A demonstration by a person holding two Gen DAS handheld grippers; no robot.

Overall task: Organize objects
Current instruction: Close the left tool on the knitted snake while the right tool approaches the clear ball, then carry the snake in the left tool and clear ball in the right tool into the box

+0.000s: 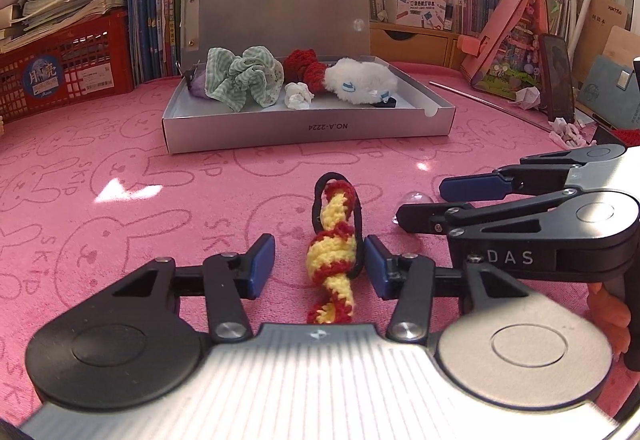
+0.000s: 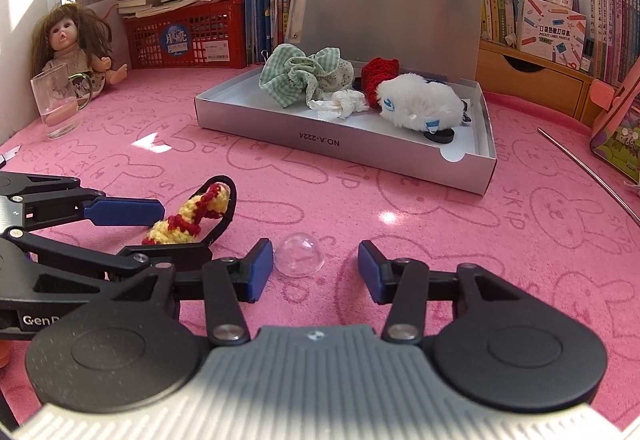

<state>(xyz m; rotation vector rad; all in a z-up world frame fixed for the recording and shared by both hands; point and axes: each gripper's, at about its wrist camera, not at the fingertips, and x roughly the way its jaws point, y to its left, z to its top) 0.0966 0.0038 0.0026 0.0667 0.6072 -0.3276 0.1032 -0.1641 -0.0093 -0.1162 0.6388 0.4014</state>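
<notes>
Both grippers sit low on the pink bunny-print cloth (image 1: 120,176). Left gripper (image 1: 320,266) is spread around the red-and-yellow crocheted hair tie (image 1: 334,252), right pad maybe touching its black loop. Right gripper (image 2: 316,268) gapes around the clear plastic dome (image 2: 299,254).

**Both grippers low, jaws parted**

The left gripper (image 1: 320,266) tilts downward, its blue pads (image 1: 262,266) standing apart with a gap ahead of its body. The right gripper (image 2: 316,266) sits just beside it on the right, angled down likewise, pads (image 2: 260,264) apart and pressing on nothing.
</notes>
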